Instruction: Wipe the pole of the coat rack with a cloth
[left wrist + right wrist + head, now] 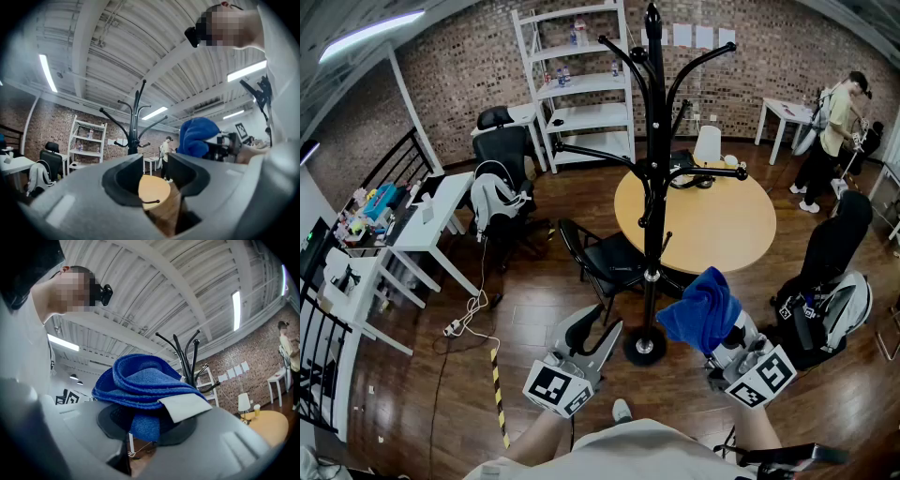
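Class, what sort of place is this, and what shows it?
Likely an office or workroom: a white desk, an office chair, a shelf unit and a round table, within brick walls.

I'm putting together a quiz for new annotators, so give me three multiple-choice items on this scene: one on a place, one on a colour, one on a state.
1. Relative to the round table, the coat rack stands:
A. behind it
B. in front of it, nearer the person
C. on top of it

2. The cloth is:
A. red
B. white
C. blue

3. The jaws of the left gripper are:
A. apart and empty
B. shut on the cloth
C. shut on the pole

Answers:
1 B, the rack crosses in front of the table in the head view.
2 C, it is blue in every view.
3 A, the left gripper view shows only table and floor through the gap.
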Demonstrator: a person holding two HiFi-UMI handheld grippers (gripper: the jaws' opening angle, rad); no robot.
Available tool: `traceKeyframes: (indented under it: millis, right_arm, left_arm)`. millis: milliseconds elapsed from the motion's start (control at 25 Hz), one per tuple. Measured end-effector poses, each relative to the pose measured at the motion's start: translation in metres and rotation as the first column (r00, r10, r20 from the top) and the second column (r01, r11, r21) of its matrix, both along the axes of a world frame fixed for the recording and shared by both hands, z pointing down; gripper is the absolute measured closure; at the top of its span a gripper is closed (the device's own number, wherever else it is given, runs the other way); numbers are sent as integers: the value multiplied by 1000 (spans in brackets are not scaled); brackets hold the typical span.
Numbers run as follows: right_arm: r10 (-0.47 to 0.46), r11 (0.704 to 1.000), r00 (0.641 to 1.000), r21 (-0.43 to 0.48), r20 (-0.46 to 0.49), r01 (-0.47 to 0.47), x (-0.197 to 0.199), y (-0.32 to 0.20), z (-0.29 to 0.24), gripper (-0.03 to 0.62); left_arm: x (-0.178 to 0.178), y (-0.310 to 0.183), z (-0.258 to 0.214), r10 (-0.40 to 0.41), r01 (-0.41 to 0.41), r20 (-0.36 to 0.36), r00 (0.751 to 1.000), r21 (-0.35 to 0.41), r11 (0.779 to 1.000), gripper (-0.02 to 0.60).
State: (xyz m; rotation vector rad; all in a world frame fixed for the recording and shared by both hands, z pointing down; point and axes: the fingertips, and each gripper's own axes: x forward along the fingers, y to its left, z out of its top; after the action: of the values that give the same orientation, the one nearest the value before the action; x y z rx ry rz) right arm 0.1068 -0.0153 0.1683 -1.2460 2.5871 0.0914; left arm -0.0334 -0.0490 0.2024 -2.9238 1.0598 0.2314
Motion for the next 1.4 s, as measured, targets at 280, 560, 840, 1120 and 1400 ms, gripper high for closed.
traceKeyframes:
  millis: [280,560,840,1120,1400]
  right_arm:
    - [132,991,991,2,15,-132,-5,-93,-60,491]
    - [225,973,971,36,84,-228,-1,-170,-159,491]
    - [298,954,949,-11,103,-299,-1,-220,-194,491]
    - [294,952,954,-105,63,-287,-9,-233,-149,491]
    - [283,933,955,-257,89,-252,-13,-246,-49,491]
  left_arm:
    - [-9,-64,14,15,-15,-7,1000,-26,1000,420]
    - [1,-85,-2,47,-47,-52,998,9,999,422]
    - [0,-102,-13,42,-39,-91,995,25,999,445]
    - [16,-106,-11,78,-76,-92,993,26,997,445]
    - [12,-122,-4,42,-42,-78,996,5,999,445]
